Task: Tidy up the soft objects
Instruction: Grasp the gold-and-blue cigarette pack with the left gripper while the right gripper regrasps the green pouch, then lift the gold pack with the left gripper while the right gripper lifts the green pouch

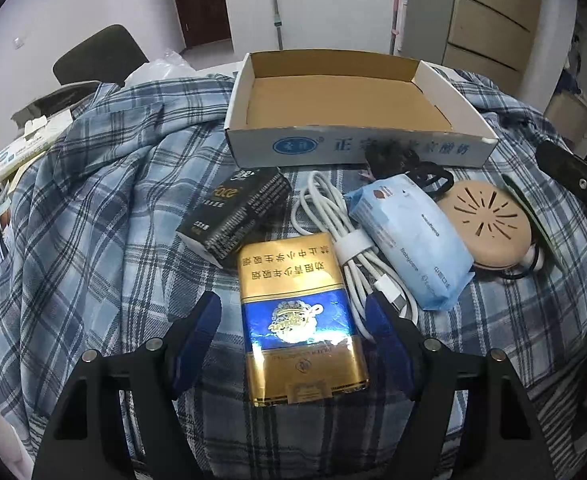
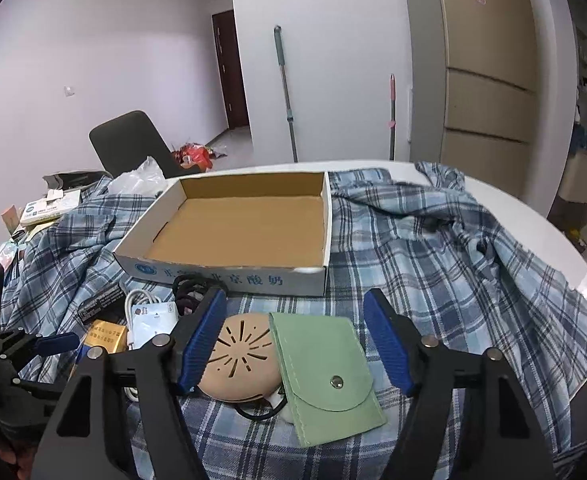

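Plaid blue cloth [image 1: 105,216] is spread over the bench, and an open cardboard box [image 1: 433,80] is set on it at the far side. Near the box are laid a black tissue pack [image 1: 233,212], a gold cigarette pack [image 1: 297,320], a coiled white cable [image 1: 333,216], a pale blue wipes pack [image 1: 409,240] and a round beige case [image 2: 239,356]. The left hand-held gripper [image 1: 293,332] is held open astride the gold cigarette pack. The right hand-held gripper [image 2: 295,344] is spread wide around a green pouch [image 2: 325,376], which leans on the round beige case.
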Demonstrator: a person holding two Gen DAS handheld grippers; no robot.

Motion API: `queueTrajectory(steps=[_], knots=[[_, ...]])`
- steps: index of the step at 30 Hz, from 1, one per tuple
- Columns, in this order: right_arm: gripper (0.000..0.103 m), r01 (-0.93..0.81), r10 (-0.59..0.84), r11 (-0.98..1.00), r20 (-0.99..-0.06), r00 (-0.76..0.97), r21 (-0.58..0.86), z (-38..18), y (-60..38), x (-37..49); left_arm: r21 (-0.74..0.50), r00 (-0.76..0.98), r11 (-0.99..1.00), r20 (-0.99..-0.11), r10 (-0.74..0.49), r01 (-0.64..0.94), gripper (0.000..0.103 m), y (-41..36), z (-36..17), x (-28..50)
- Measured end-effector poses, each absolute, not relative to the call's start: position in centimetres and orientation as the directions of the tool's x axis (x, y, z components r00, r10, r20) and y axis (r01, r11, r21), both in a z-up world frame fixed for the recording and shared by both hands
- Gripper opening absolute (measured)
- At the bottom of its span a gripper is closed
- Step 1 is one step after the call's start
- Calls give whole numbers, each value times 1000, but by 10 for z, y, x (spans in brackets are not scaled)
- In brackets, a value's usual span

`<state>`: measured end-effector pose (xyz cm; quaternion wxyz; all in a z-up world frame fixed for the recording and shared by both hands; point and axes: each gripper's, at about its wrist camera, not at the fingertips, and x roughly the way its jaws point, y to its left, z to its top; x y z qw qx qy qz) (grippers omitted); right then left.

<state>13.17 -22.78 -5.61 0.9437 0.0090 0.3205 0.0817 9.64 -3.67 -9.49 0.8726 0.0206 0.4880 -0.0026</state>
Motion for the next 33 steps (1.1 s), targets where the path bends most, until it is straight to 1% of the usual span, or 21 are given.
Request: queueTrajectory(steps=[1,2,4,8,10,11,12,14,16,18,20,22,27,30,32,33], knots=[[70,-140,161,987,-611,775,82,-57,-230,134,29,522,999,-853,12,24,77,-37,-95,97],[70,-133,162,987,-615,772,93,-58,-233,135,22,522,1000,-853,7,23,72,-36,-95,97],[70,-120,173,985,-622,764,127,-60,-239,138,-2,528,1000,-849,-14,24,58,-33,-95,96],[70,-112,213,974,-631,746,198,-57,-251,141,-18,539,999,-842,-34,35,55,-30,-93,94],[71,-119,243,966,-641,728,231,-54,-258,143,-24,547,999,-836,-46,47,54,-29,-91,92],[73,-124,260,961,-649,715,249,-53,-262,144,-22,555,998,-830,-47,52,54,-29,-89,91],[77,-129,278,955,-656,701,267,-52,-266,145,-16,572,998,-819,-47,60,54,-29,-85,88],[80,-149,322,941,-672,667,302,-51,-275,146,14,609,996,-792,-40,83,53,-30,-77,83],[80,-159,341,936,-694,634,314,-51,-283,147,55,665,993,-746,-29,105,53,-32,-67,76],[80,-167,333,941,-718,611,295,-51,-287,150,69,726,991,-687,-38,117,53,-32,-53,68],[80,-198,324,946,-741,587,257,-52,-285,154,43,770,990,-634,-74,131,53,-31,-41,63],[80,-240,341,939,-763,549,247,-57,-281,161,31,810,989,-577,-103,148,53,-32,-28,58],[79,-235,407,912,-810,422,336,-87,-276,181,2,873,983,-460,-164,185,53,-42,-1,57],[78,-227,422,906,-814,400,358,-97,-277,188,8,892,978,-413,-185,207,53,-51,6,57],[78,-240,437,898,-810,391,369,-102,-276,191,7,895,977,-403,-191,212,53,-55,6,58],[76,-250,448,892,-814,371,377,-104,-275,193,-6,893,976,-402,-203,219,53,-55,5,59]])
